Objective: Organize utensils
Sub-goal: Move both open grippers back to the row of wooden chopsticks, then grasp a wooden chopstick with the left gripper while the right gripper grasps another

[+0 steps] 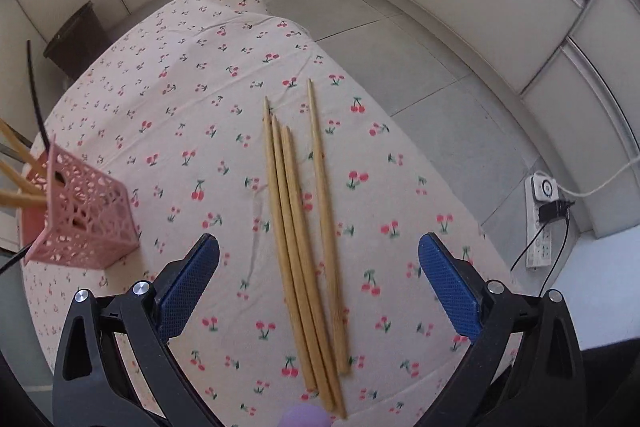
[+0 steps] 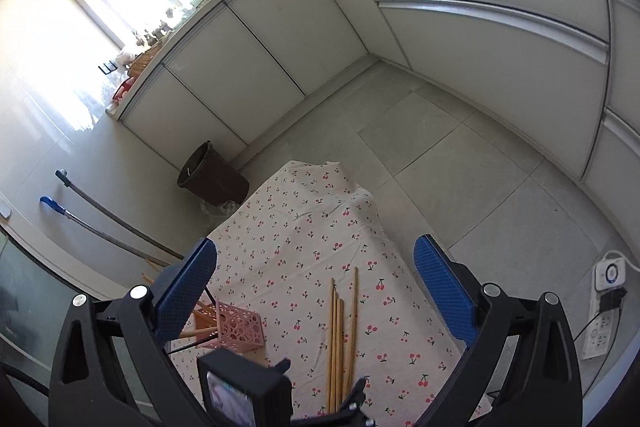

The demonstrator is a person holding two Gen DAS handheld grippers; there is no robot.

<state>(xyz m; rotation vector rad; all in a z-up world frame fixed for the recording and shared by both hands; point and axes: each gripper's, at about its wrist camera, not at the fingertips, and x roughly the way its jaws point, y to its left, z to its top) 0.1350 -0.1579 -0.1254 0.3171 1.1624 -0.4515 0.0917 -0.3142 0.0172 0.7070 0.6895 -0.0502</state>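
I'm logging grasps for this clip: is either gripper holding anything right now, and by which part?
Nothing is held. The left gripper hangs open above the four chopsticks on the cloth; the right gripper is open too, its jaws wide apart.

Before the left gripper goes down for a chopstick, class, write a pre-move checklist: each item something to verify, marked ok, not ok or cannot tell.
1. Left gripper open and holding nothing: ok, jaws spread wide.
2. Loose chopsticks lie between its fingers: ok, four on the cloth.
3. A single chopstick is easy to take alone: not ok, three lie bunched and overlap near the camera; the right-hand one stands apart only at its far end.
4. Pink holder upright and ready: ok, with chopsticks already in it.
5. Right gripper out of the way: ok, open and held higher up.
6. Room left in the holder: cannot tell.
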